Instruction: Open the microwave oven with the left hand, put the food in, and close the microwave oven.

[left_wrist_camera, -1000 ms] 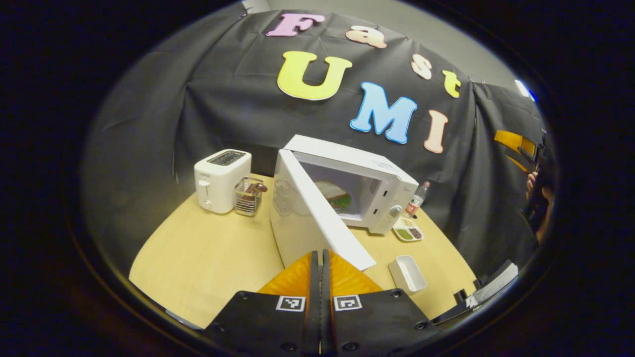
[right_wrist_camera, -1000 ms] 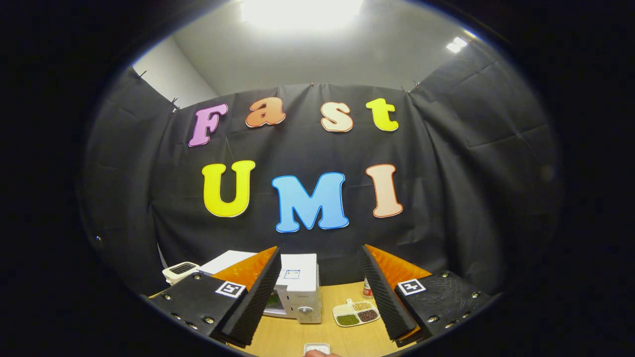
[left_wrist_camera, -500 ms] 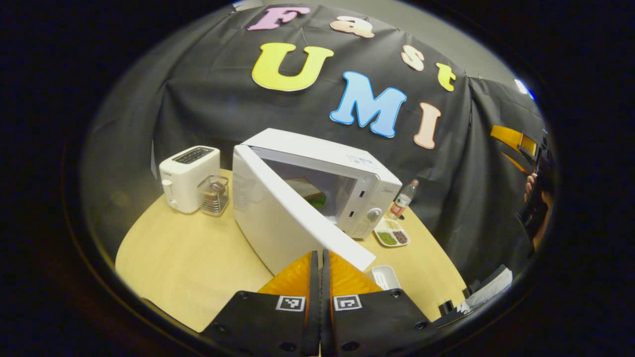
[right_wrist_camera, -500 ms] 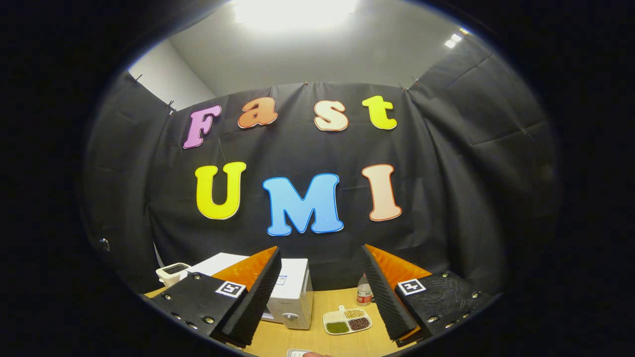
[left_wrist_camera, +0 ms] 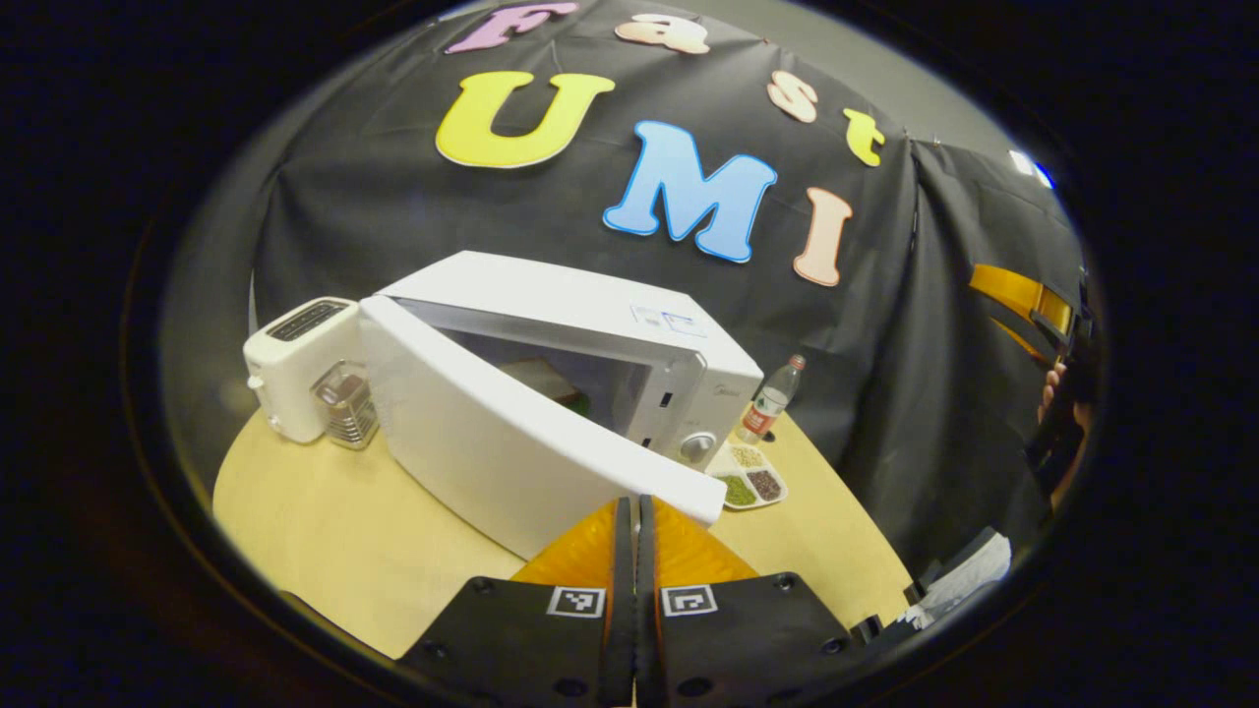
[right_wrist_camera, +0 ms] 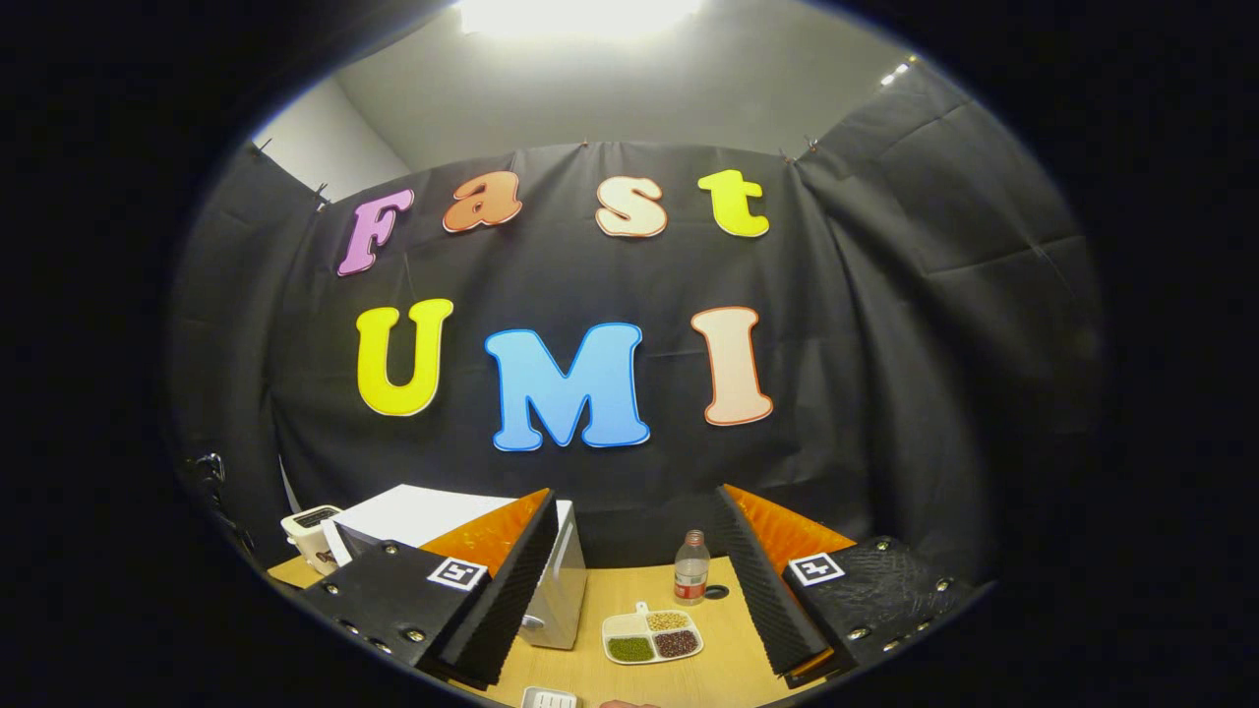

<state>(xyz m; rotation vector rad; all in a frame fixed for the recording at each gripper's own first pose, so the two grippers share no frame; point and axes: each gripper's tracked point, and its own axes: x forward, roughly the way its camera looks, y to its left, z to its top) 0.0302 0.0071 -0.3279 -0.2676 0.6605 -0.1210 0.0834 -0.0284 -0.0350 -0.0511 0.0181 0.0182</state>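
Observation:
The white microwave (left_wrist_camera: 600,324) stands on the wooden table (left_wrist_camera: 325,521) with its door (left_wrist_camera: 492,442) partly open, hinged on the left. Through the gap I see food, a sandwich (left_wrist_camera: 544,378), inside. In the left gripper view my left gripper (left_wrist_camera: 634,506) is shut with nothing between its fingers, its tips against the outside of the door near the free edge. In the right gripper view my right gripper (right_wrist_camera: 634,580) hangs open and empty above the table, right of the microwave (right_wrist_camera: 556,580). That same gripper (left_wrist_camera: 1023,295) appears at the far right, held by a hand (left_wrist_camera: 1057,383).
A white toaster (left_wrist_camera: 295,359) and a glass holder (left_wrist_camera: 346,418) stand left of the microwave. A bottle (right_wrist_camera: 691,568) and a sectioned plate of beans (right_wrist_camera: 652,635) sit to its right. A small white tray (right_wrist_camera: 549,698) lies near the front edge.
The door has swung further toward the microwave body, with my shut left gripper following against it. The right gripper stays open and has drifted slightly to the right.

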